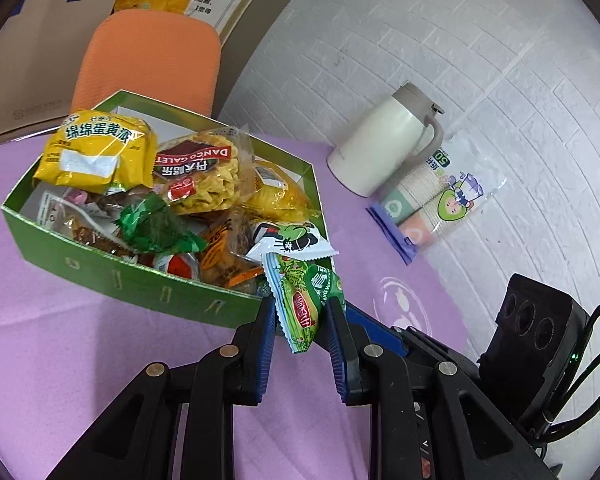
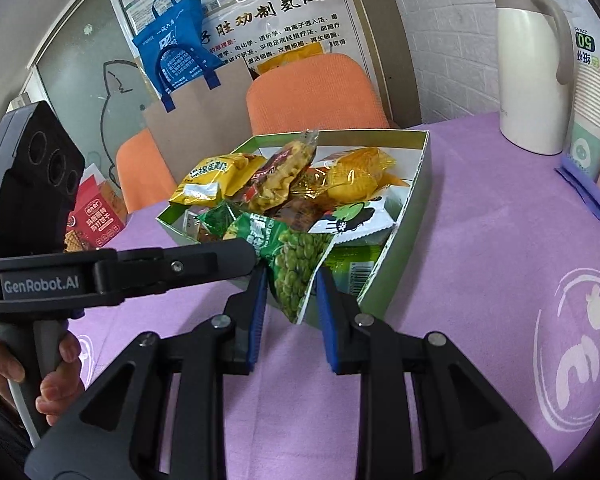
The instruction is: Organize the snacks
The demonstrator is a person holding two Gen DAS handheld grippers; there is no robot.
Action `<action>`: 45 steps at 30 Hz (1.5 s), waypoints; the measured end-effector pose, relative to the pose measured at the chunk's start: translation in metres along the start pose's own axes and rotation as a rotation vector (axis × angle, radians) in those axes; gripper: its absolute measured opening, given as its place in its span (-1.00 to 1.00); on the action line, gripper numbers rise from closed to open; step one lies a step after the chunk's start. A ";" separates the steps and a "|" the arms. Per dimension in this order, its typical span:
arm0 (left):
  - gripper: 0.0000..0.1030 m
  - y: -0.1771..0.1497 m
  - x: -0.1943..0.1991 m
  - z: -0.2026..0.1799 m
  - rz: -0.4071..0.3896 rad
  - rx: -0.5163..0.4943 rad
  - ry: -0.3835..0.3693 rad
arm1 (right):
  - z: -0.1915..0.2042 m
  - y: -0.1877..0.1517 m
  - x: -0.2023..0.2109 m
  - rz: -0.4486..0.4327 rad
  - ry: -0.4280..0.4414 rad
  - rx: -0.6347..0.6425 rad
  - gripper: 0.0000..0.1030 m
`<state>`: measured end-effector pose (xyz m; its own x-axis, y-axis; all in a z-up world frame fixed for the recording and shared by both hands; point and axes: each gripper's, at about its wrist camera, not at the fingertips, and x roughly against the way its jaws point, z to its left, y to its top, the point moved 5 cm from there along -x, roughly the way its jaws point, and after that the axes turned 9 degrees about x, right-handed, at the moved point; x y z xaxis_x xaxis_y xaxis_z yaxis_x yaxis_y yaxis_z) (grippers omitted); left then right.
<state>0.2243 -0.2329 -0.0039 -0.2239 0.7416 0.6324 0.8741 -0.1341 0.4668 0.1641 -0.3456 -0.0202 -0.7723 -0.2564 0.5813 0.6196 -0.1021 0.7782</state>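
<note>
Worktop (image 1: 40, 340), purple cloth. Green box (image 1: 112, 276) on it, heaped with snack packs; cream jug (image 1: 384, 148) and sleeve of paper cups (image 1: 432, 200) well apart by the wall.

Left tongs (image 1: 300, 320) closed on a green snack packet (image 1: 304, 304), long axis upright between the pads, hanging just at the box's near corner. Right tongs (image 2: 290, 292) closed on a green pea packet (image 2: 296, 268), also upright, at the box's near wall (image 2: 380, 280). Left tool crosses in front in the right view.

Judgement: box lies straight ahead and slightly beyond both packets; either hand is about equally near, so a short carry over the rim should suffice.
</note>
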 end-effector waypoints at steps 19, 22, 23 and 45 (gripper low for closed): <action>-0.53 0.028 -0.044 0.024 0.008 -0.003 0.087 | -0.006 0.008 -0.021 0.015 -0.112 0.133 0.03; -0.23 0.023 -0.031 0.019 -0.030 -0.004 0.087 | -0.003 0.005 -0.002 -0.034 -0.132 0.153 0.63; 0.17 0.022 -0.022 0.018 -0.058 0.011 0.078 | -0.003 0.005 0.003 -0.043 -0.129 0.148 0.74; 0.99 -0.110 0.096 0.029 -0.317 0.070 0.435 | 0.040 -0.067 0.093 0.007 -0.196 0.183 0.99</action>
<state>0.1190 -0.1277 -0.0127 -0.6260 0.3961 0.6717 0.7580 0.1069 0.6434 0.0453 -0.3244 -0.0093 -0.7915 -0.0631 0.6079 0.6032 0.0795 0.7936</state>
